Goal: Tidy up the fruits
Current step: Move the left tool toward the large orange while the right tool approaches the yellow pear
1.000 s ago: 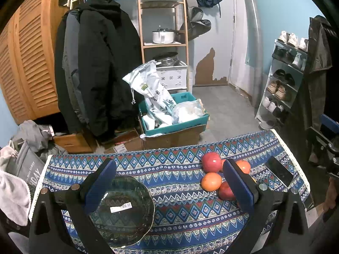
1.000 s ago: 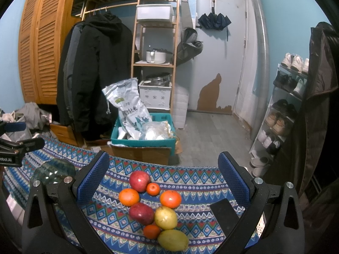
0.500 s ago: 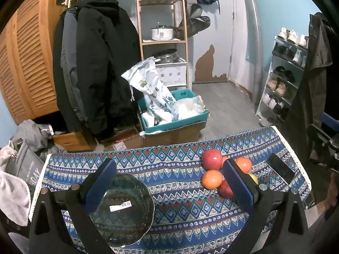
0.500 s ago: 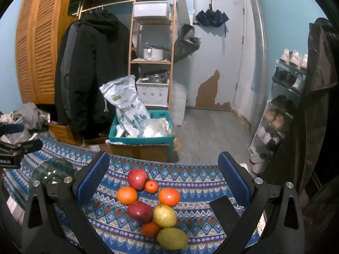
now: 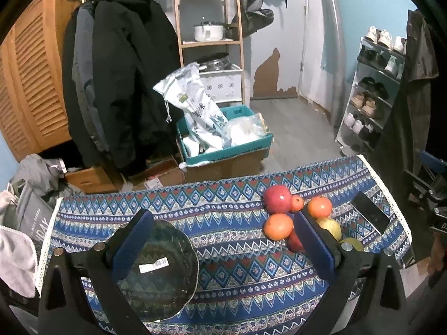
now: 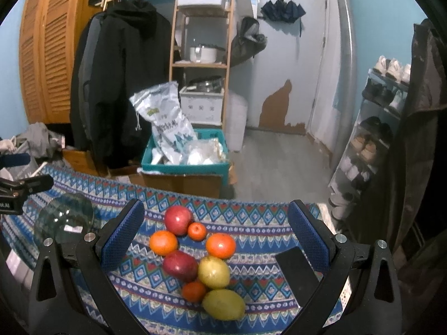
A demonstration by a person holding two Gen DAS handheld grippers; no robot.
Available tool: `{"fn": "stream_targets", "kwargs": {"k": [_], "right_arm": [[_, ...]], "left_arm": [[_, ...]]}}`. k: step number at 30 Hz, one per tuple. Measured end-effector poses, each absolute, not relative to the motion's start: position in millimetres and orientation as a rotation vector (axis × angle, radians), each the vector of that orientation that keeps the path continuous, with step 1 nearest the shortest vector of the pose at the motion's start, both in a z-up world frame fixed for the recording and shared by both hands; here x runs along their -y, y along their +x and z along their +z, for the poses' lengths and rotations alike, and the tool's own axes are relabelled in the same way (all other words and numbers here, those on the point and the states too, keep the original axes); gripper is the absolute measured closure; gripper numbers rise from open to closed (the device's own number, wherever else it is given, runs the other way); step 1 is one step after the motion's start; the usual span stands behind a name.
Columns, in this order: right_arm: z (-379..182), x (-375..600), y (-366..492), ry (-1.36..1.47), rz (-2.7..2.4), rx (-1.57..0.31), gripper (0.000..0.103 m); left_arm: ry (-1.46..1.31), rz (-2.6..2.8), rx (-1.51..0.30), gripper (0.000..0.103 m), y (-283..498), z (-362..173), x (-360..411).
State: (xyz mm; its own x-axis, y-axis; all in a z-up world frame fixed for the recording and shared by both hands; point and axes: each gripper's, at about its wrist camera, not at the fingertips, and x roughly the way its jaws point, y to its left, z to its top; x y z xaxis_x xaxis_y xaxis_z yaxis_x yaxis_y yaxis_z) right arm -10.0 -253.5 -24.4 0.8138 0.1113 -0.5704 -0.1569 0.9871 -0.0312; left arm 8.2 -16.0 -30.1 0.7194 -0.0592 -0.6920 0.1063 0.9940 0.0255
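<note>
The left tongs (image 5: pixel 220 240) hang wide apart over the worktop (image 5: pixel 223 212), which is covered by a blue patterned cloth, and they hold nothing. Below the left pad sits a dark glass bowl (image 5: pixel 162 273) with a white barcode sticker on it, near the worktop's left end. The right tongs (image 6: pixel 215 240) are also spread wide and empty, hovering above the pile of fruit.

The fruit lies in a tight cluster toward the right of the worktop. In the right wrist view a red apple (image 6: pixel 178 220) is farthest, with a small orange (image 6: pixel 197 231) touching it on the right. An orange (image 6: pixel 163 243) lies left and a larger orange (image 6: pixel 220 245) right. Nearer come a second red apple (image 6: pixel 180 265) and a yellow-green pear (image 6: pixel 213 272) side by side, then a small reddish fruit (image 6: pixel 194 291) and a yellow mango (image 6: pixel 223 304) nearest

A black phone (image 6: pixel 296 265) lies flat just right of the fruit. The bowl stands well apart from the cluster, to its left
</note>
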Motion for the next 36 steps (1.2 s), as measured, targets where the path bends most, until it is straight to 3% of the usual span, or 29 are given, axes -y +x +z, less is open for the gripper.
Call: {"fn": "stream_targets", "kwargs": {"k": [11,26,36], "right_arm": [[-73,269,6,-0.069,0.128,-0.798,0.002],[-183,280,13,-0.119,0.19,-1.131,0.002],[-235,269,26,-0.206,0.244,-1.24,0.006]], "left_arm": [[0.091,-0.125,-0.865,0.001,17,-76,27],[0.108,-0.192,-1.08,0.001,30,-156,59],[0.139,-0.195,-1.173,0.003,41,-197,70]]}}
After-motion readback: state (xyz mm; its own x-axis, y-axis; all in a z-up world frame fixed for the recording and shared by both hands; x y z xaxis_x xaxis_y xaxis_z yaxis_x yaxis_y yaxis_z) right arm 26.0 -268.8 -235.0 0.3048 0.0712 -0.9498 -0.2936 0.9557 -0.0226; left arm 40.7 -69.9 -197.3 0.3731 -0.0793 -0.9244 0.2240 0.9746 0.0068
